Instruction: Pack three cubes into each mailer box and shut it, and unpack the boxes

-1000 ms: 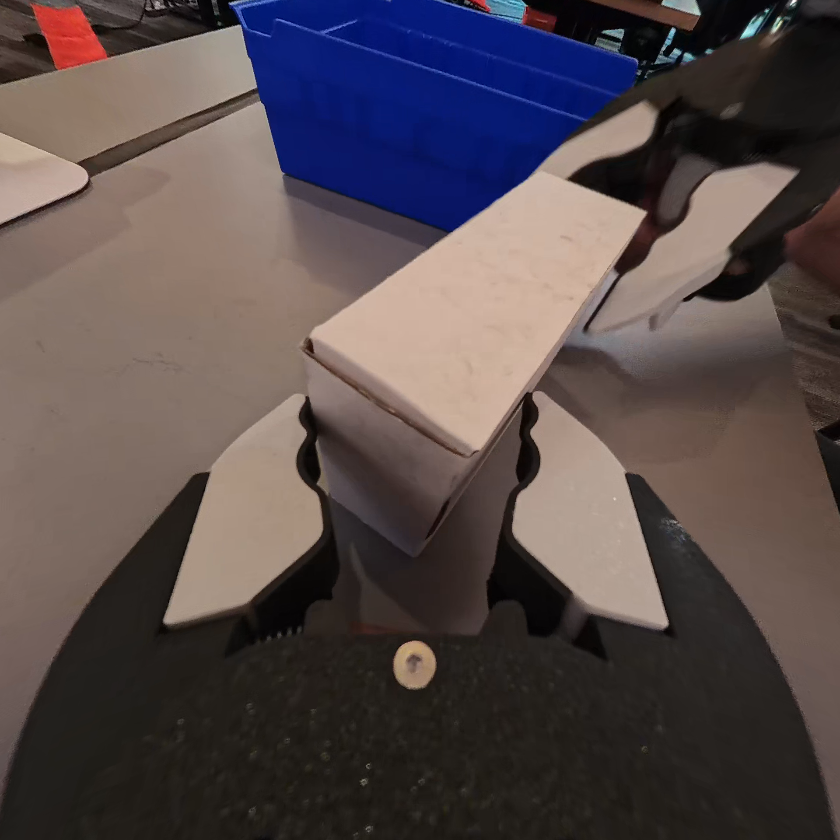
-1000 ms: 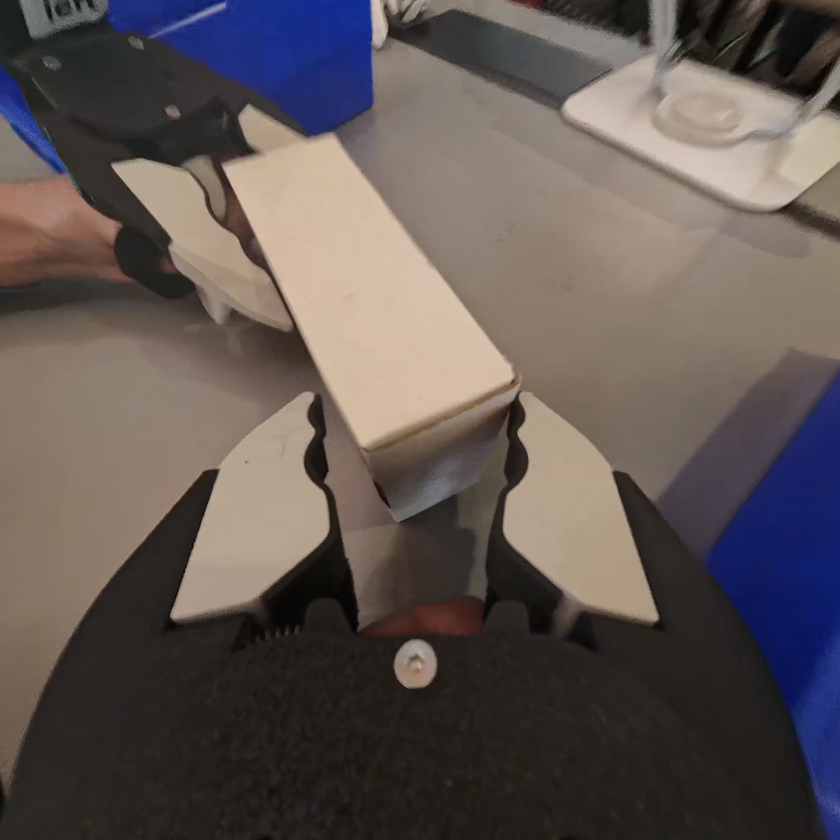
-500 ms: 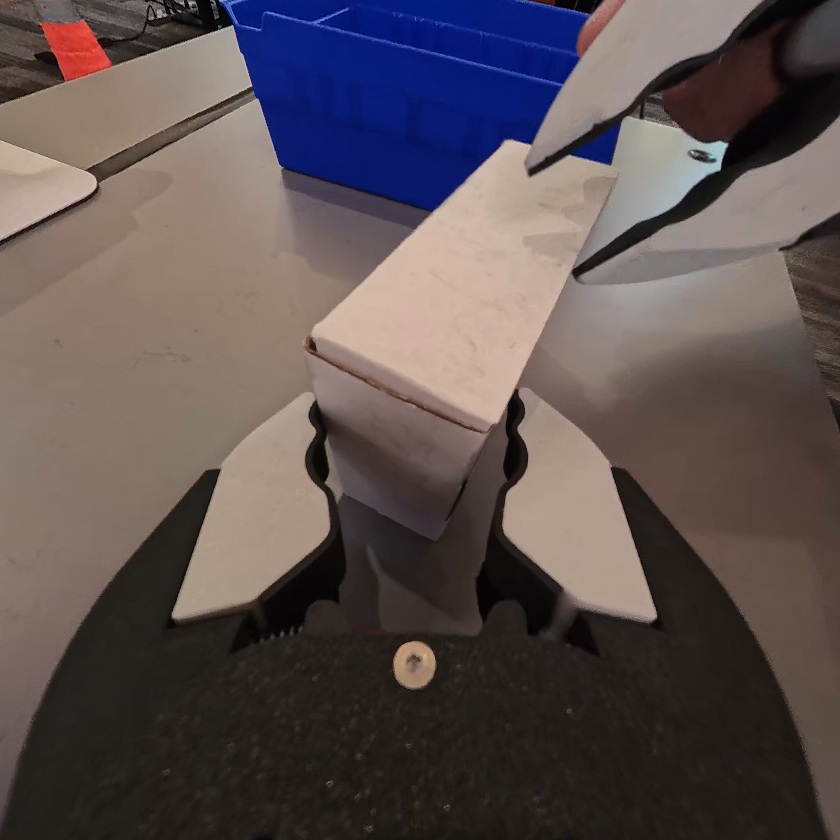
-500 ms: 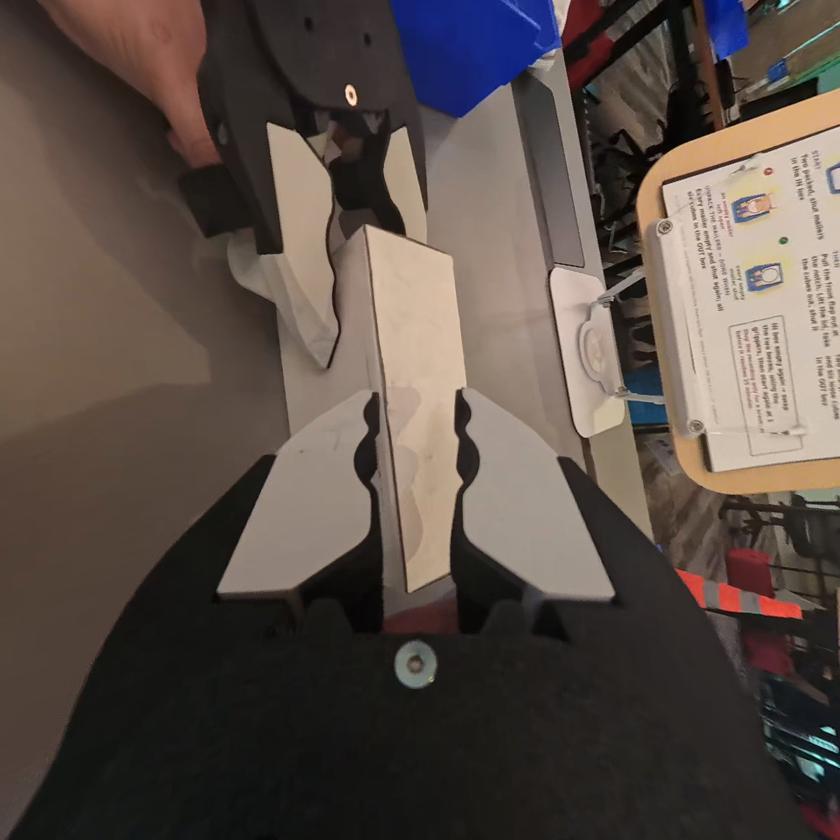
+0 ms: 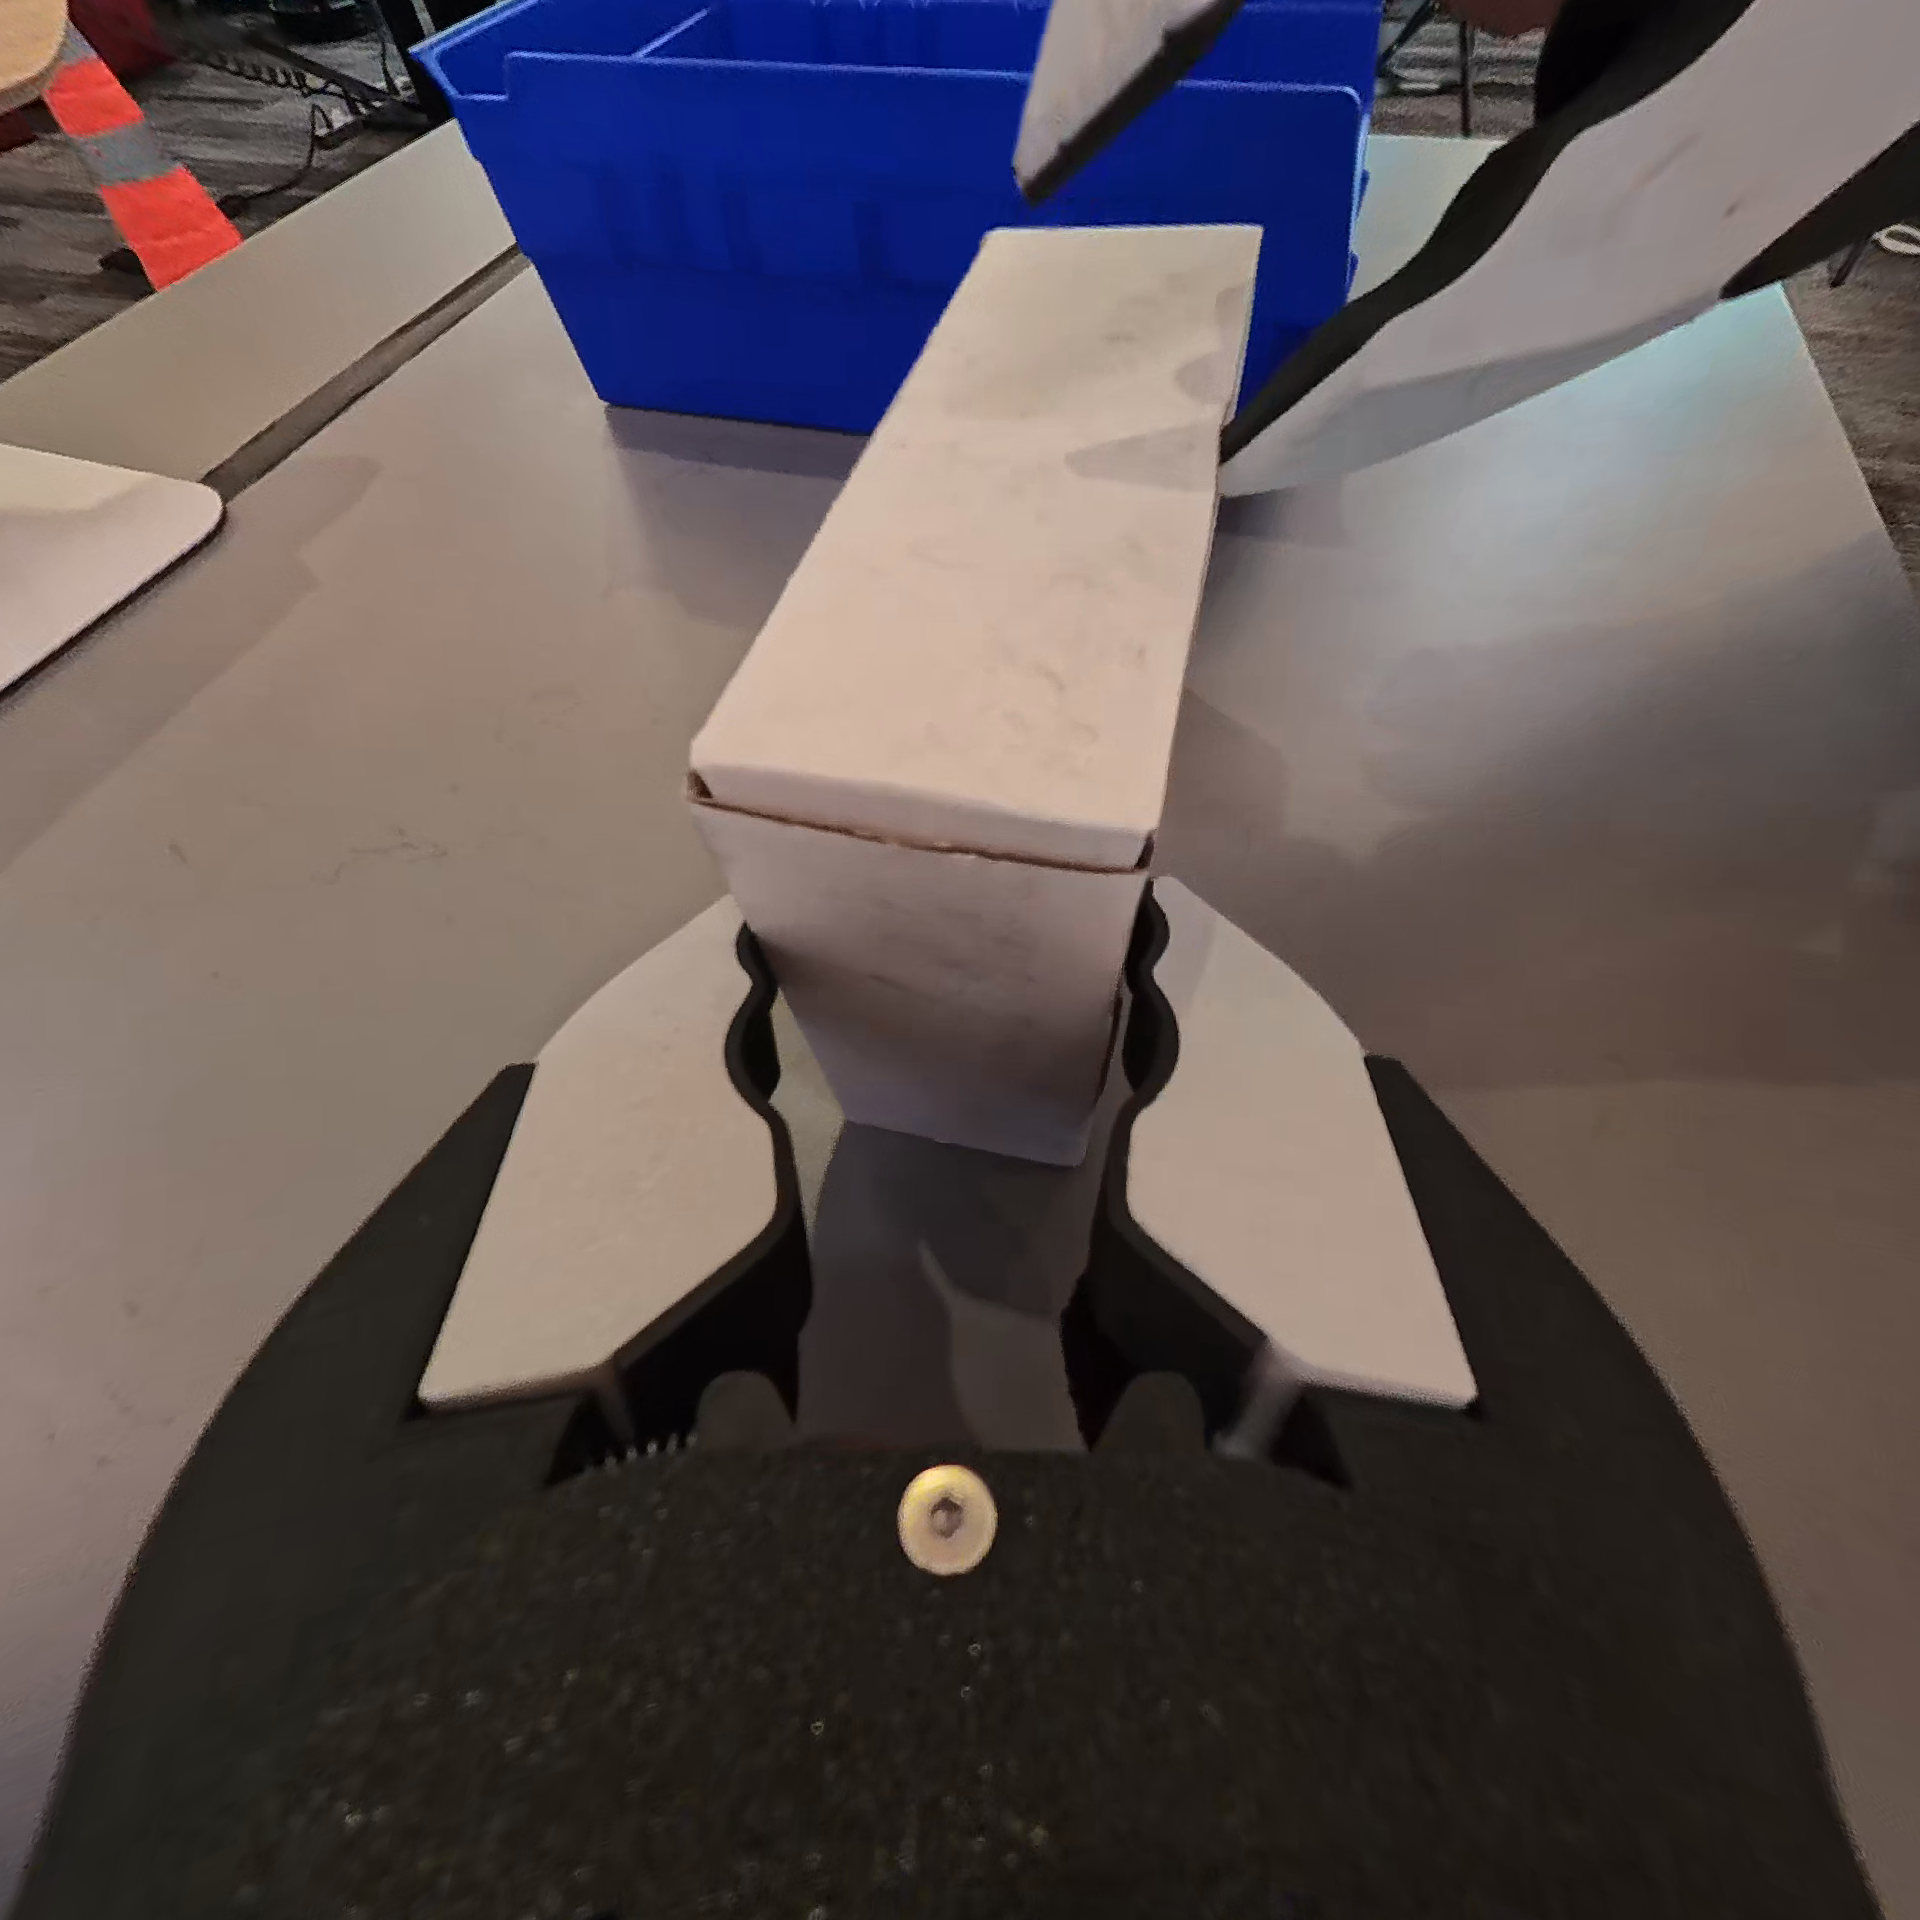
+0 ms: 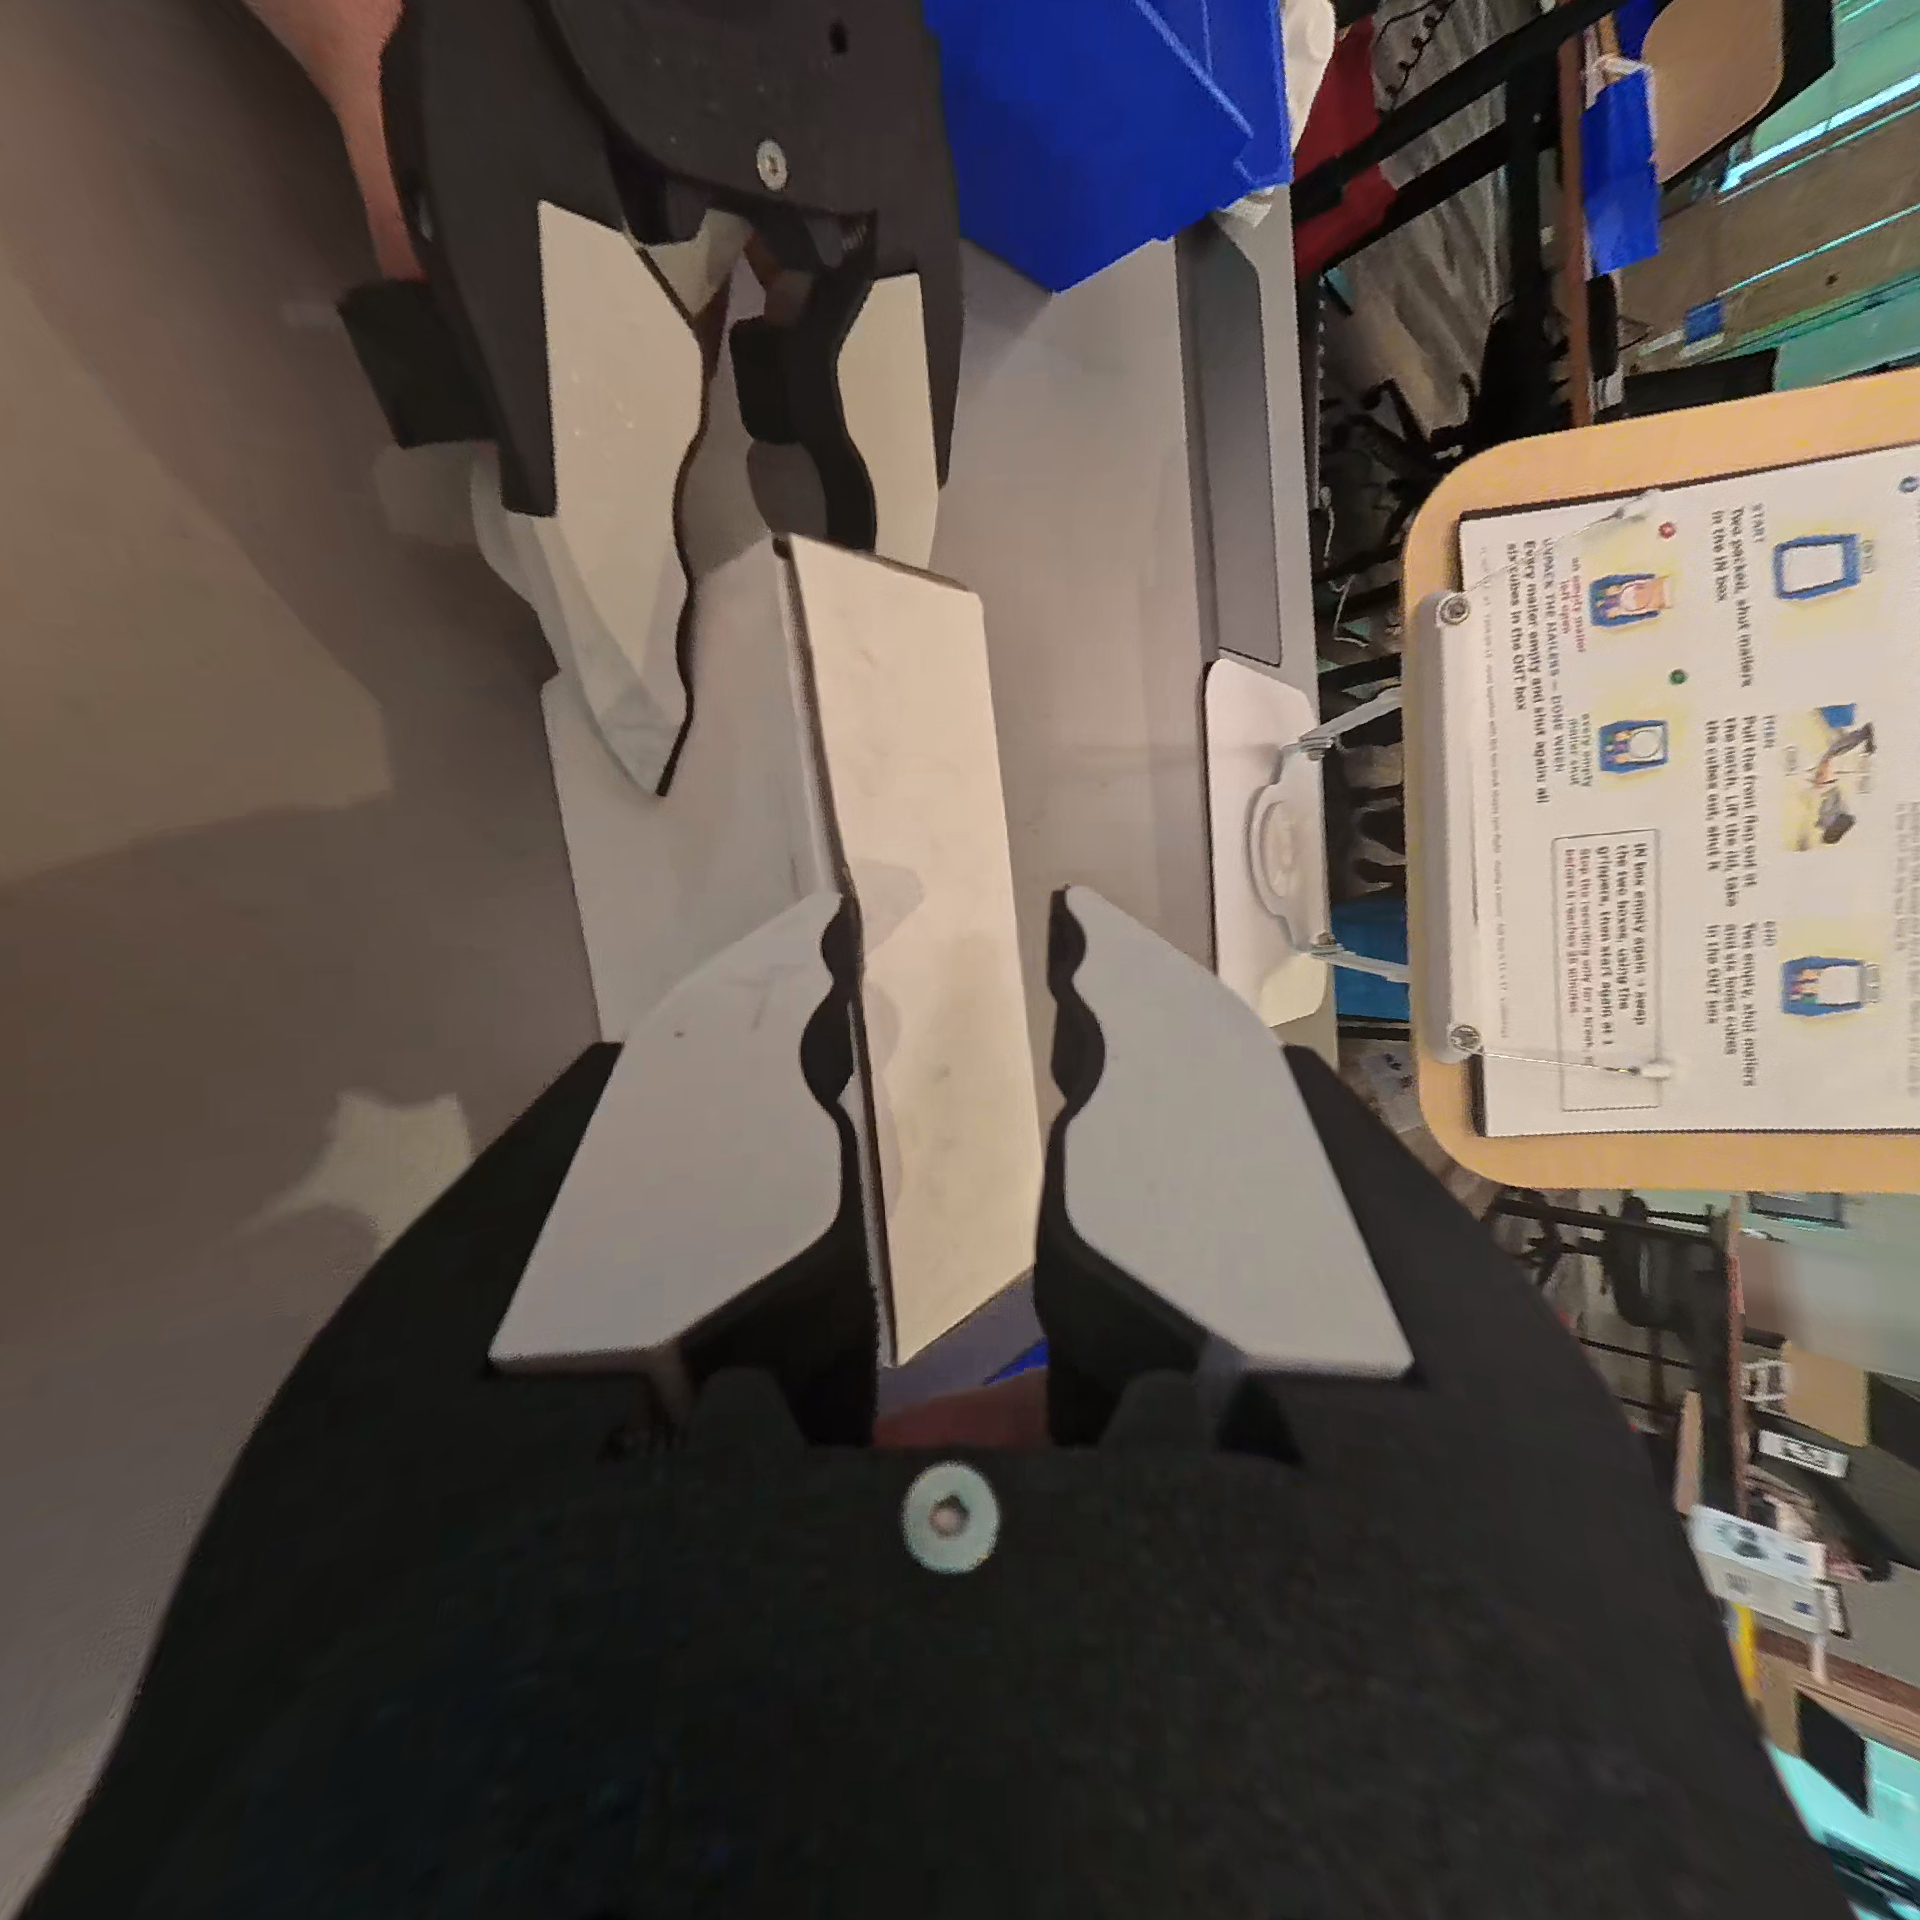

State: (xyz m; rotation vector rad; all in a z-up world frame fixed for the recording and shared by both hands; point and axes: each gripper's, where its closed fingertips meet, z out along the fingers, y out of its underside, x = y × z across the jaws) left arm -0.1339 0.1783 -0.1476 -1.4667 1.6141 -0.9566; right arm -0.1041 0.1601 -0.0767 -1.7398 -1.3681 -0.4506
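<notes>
A long white mailer box (image 5: 997, 623), lid shut, is held off the grey table (image 5: 364, 727) by both grippers. My left gripper (image 5: 945, 904) is shut on its near end, one finger on each side wall. My right gripper (image 6: 951, 902) is rolled a quarter turn and shut on the other end of the box (image 6: 925, 831), one finger on each broad face. The right gripper (image 5: 1132, 322) also shows at the box's far end in the left wrist view. The left gripper (image 6: 774, 623) shows beyond the box in the right wrist view. No cubes are in view.
A blue bin (image 5: 831, 208) stands on the table just behind the box and shows again in the right wrist view (image 6: 1091, 125). A white stand base (image 5: 83, 561) lies at the left. An instruction sheet on a round wooden board (image 6: 1662, 810) is off the table. The table edge runs along the right (image 5: 1849, 468). Tip to tip, the grippers are about 8 cm apart.
My right gripper has rolled a quarter turn and closed on the box's end. The box has swung to point straight ahead of the left gripper, which keeps its grip.
</notes>
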